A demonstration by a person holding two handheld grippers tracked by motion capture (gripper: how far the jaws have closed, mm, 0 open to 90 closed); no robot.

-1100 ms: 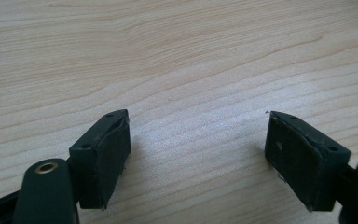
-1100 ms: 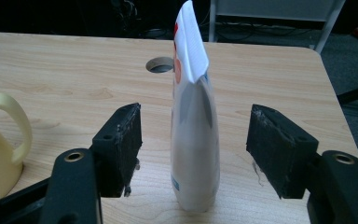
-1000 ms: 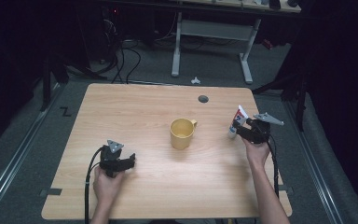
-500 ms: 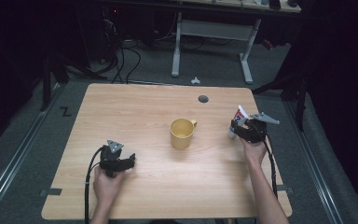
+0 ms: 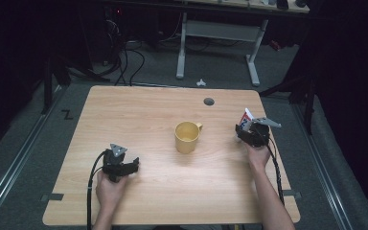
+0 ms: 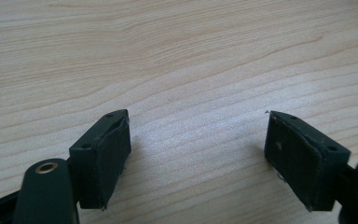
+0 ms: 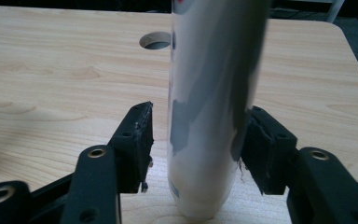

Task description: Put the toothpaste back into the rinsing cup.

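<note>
The right gripper [image 7: 193, 144] has just been closing on an upright white tube [image 7: 214, 102]; its right pad touches, the left stands just apart. From above, the tube [image 5: 246, 116] stands near the table's [image 5: 139, 110] right edge, well apart from the wide-open left gripper [image 6: 198, 149].

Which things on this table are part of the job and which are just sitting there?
In the job:
- white tube, standing between the right gripper fingers, which have just been closing on it
- yellow mug

Lying about:
- left gripper, open over bare table
- cable hole
</note>
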